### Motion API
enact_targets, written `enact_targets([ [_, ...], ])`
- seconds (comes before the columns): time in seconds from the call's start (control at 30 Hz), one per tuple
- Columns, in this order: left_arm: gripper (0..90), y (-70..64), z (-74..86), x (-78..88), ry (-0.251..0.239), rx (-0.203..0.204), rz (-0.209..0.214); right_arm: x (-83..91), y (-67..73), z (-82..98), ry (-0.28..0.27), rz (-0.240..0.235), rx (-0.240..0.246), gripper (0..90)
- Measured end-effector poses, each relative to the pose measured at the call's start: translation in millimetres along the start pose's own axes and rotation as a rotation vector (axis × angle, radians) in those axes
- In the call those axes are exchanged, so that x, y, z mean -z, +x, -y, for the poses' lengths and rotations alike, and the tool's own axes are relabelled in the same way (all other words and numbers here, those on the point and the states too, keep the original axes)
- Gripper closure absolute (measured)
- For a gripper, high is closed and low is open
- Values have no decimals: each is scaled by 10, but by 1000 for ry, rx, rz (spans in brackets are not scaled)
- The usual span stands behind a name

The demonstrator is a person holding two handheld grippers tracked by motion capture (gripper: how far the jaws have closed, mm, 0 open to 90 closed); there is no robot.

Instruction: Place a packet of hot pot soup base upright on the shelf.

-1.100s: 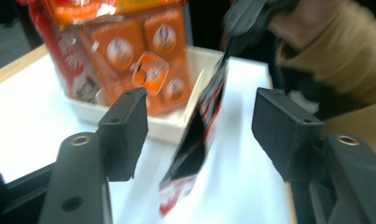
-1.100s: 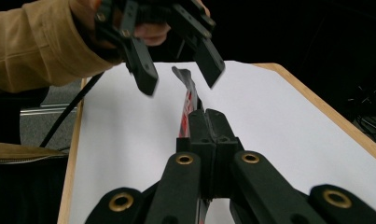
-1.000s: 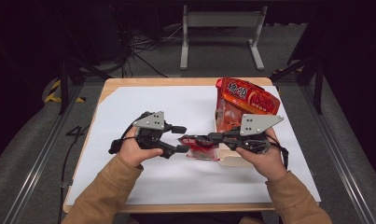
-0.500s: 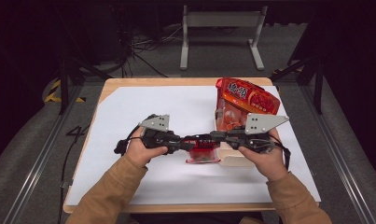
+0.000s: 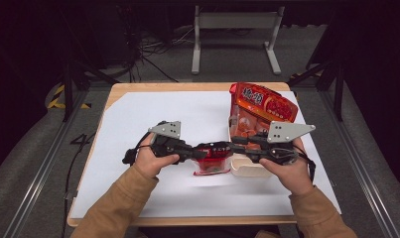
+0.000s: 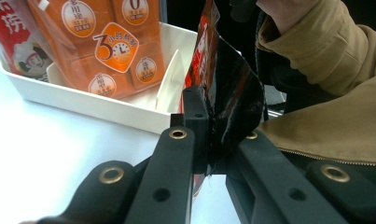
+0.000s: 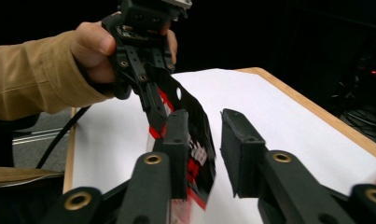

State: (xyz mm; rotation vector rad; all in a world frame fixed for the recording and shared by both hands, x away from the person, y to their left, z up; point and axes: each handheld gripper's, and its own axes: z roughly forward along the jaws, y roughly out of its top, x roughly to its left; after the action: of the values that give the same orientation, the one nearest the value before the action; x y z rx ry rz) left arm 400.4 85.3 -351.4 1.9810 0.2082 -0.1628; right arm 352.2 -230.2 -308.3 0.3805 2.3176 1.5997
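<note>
A small red-and-black snack packet [image 5: 212,154] hangs between my two grippers above the white sheet. My left gripper [image 5: 200,151] has just been closing and is shut on the packet's edge [image 6: 227,93], its jaws pinching the foil. My right gripper [image 5: 228,148] has just been opening. In the right gripper view its jaws [image 7: 204,135] stand apart, with the packet [image 7: 195,126] lying against the left jaw and a gap to the other. The left gripper [image 7: 155,100] shows there too, holding the packet's far end.
A white divided box [image 5: 247,169] sits under my right hand, holding a large red-orange bag [image 5: 262,104] that leans back. The box wall [image 6: 97,105] and the bag [image 6: 106,42] are close to the left gripper. White paper [image 5: 138,124] covers the wooden table.
My left gripper has moved right to the packet and closed on it. My right gripper's jaws, shut on the packet earlier, have parted.
</note>
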Motion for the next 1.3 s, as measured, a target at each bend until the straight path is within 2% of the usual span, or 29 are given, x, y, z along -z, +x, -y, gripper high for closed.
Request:
enact_targets([
  [0.03,896,-1,-1,8,-2,3,-2,0,0,0,0,0,0,694],
  [0.27,897,-23,-25,55,-5,15,-13,216,-38,72,9,80,-69,605],
  [0.37,897,-36,-43,55,15,18,-25,305,-41,112,4,105,-90,560],
  [0.53,897,-49,-77,57,18,24,-24,445,-37,207,32,158,-105,537],
  [0.6,897,-52,-91,73,15,21,-23,553,-41,255,35,187,-120,530],
  [0.63,897,-52,-91,73,15,21,-23,553,-41,255,35,187,-120,530],
  [0.7,897,-58,-110,89,9,15,-30,665,-60,317,37,220,-134,521],
  [1.07,897,-83,-245,66,-13,-9,-26,920,-123,468,51,320,-164,490],
  [1.3,897,-59,-330,14,-28,-18,-20,1023,-162,528,96,382,-156,490],
])
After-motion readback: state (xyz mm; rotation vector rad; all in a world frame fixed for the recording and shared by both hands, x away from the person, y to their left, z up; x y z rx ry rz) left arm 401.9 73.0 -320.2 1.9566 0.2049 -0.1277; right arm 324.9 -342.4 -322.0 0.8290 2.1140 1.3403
